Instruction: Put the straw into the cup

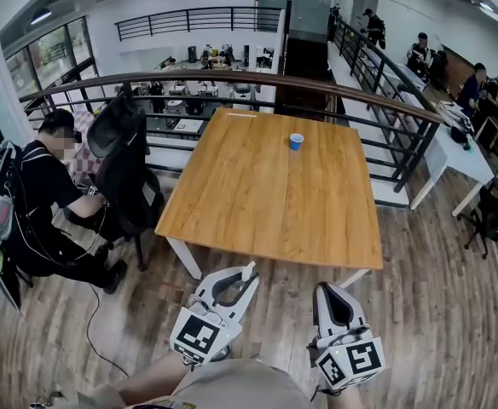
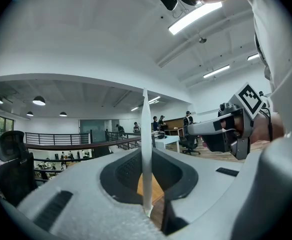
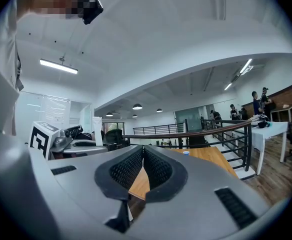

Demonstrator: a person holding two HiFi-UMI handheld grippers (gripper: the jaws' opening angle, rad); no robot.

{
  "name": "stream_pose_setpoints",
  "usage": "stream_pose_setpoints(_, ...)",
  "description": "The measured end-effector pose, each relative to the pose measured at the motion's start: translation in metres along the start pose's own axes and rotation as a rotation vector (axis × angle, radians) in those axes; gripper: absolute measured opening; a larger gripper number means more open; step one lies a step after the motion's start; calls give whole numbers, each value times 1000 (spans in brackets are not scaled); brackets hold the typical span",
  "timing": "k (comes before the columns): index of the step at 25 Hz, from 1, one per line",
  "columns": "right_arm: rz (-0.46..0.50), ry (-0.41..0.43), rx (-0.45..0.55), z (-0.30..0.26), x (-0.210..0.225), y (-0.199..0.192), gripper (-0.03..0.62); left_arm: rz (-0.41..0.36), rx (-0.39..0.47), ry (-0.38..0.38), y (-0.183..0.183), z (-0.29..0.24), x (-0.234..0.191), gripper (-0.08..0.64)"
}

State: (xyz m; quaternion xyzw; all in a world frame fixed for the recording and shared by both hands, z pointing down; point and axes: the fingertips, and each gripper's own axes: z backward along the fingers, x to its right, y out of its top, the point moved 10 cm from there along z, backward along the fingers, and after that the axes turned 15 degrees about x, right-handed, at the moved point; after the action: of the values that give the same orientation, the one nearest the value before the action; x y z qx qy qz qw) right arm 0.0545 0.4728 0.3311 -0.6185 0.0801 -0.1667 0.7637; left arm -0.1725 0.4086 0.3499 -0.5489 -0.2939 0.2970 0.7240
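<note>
A small blue cup (image 1: 296, 141) stands on the far part of the wooden table (image 1: 266, 194); it also shows in the right gripper view as a tiny blue cup (image 3: 186, 153). My left gripper (image 1: 248, 278) is held low in front of the table's near edge, shut on a white straw (image 2: 145, 144) that sticks up between its jaws. The straw's tip (image 1: 249, 268) pokes out toward the table. My right gripper (image 1: 331, 290) hangs beside it, jaws shut with nothing between them (image 3: 143, 149). Both grippers are well short of the cup.
A person sits at the left by a black office chair (image 1: 121, 164). A curved handrail (image 1: 257, 79) runs behind the table, and a metal railing (image 1: 394, 135) lines the right side. White desks with people stand at the far right (image 1: 462, 152). Wooden floor lies below.
</note>
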Motion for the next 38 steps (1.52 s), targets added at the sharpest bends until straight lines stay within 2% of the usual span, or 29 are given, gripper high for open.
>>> stream_pose_setpoints(9, -29, -18, 25, 22, 24, 0, 21, -40, -3, -23, -2, -16, 20, 55)
stream_pose_setpoints(14, -29, -25, 32, 22, 33, -1, 21, -9, -10, -18, 0, -26, 23, 55)
stream_pose_setpoints(18, -25, -23, 34, 17, 39, -5, 21, -18, 0, -28, -8, -33, 19, 55)
stream_pose_setpoints(27, -7, -34, 20, -10, 64, -33, 21, -18, 17, -18, -41, -63, -8, 55)
stream_pose_setpoints(31, 5, -40, 13, -37, 77, -49, 21, -37, 28, -32, -57, -81, -30, 55)
stream_pose_setpoints(38, 3, -35, 6, -101, 92, -57, 21, -47, 35, -44, -63, -119, -80, 55)
